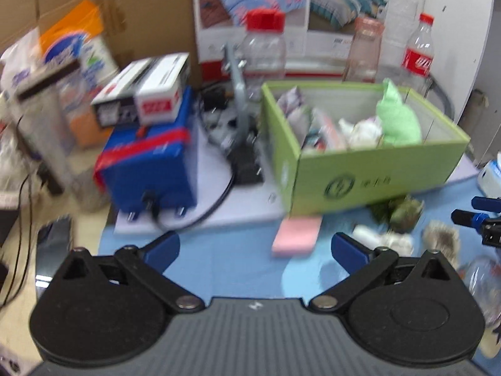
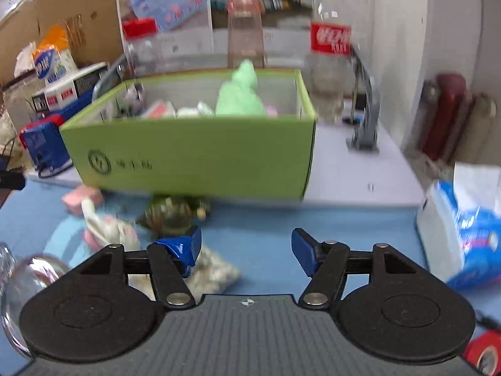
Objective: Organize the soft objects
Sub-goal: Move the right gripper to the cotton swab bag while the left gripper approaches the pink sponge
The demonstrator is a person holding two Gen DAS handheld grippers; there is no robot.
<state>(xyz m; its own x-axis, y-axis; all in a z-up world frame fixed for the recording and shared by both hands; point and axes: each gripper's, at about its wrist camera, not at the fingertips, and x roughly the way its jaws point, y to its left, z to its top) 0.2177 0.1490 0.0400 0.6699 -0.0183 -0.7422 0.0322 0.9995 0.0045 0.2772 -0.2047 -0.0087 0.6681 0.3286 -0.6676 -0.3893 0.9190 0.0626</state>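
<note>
Both grippers, left (image 1: 255,249) and right (image 2: 246,249), hover wide open and empty; next, likely a toy (image 2: 106,230) into the box (image 2: 194,153).

One green box (image 2: 194,153), three bottles, one pink sponge (image 1: 297,235), one green plush (image 2: 239,97).

A blue boxy device with red tape (image 1: 150,169) carries a white and black carton (image 1: 144,91). Behind stand 3 clear plastic bottles: a red-capped jar (image 1: 266,50), a pink-tinted one (image 1: 364,53), a red-labelled one (image 1: 418,53). A blue-printed tissue pack (image 2: 463,228) lies right.
</note>
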